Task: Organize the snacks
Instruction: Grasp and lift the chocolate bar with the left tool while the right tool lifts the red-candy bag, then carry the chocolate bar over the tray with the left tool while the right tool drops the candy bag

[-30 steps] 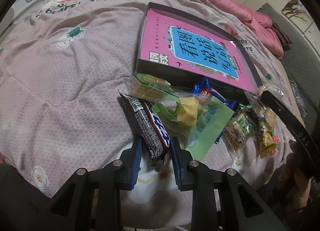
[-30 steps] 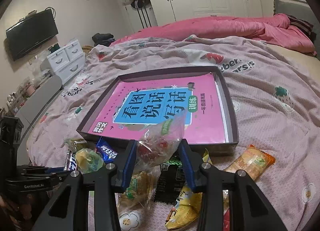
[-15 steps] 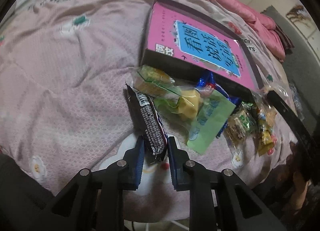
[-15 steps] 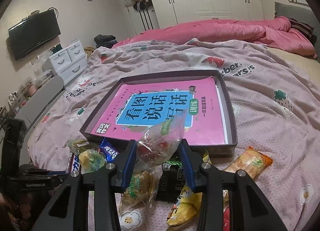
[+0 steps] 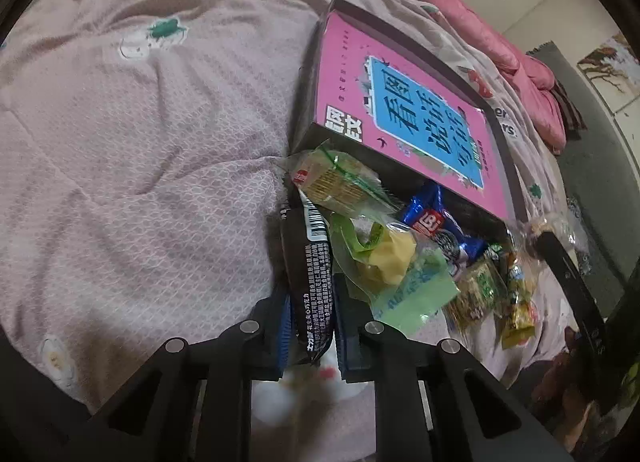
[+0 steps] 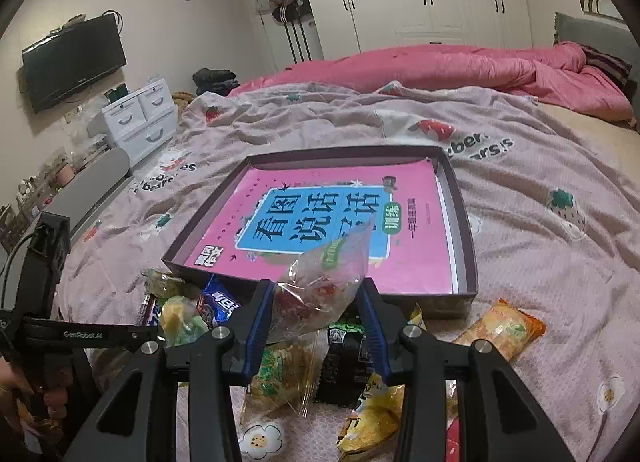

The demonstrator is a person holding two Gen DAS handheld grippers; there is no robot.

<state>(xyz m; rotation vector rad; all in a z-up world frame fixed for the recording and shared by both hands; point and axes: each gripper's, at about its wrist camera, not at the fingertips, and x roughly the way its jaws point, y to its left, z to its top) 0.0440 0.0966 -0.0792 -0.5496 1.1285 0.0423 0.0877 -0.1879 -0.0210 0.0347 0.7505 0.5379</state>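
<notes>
Snacks lie heaped on the bedspread below the shallow dark cardboard tray, so my left tongs pinch the black chocolate-bar wrapper by its end while my right tongs clamp a crinkly clear bag of red sweets, both ready for the tray.

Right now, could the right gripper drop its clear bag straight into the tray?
Probably yes: the right gripper, shut on the clear bag, sits just short of the tray; nothing stands between, only the pink book inside.
</notes>
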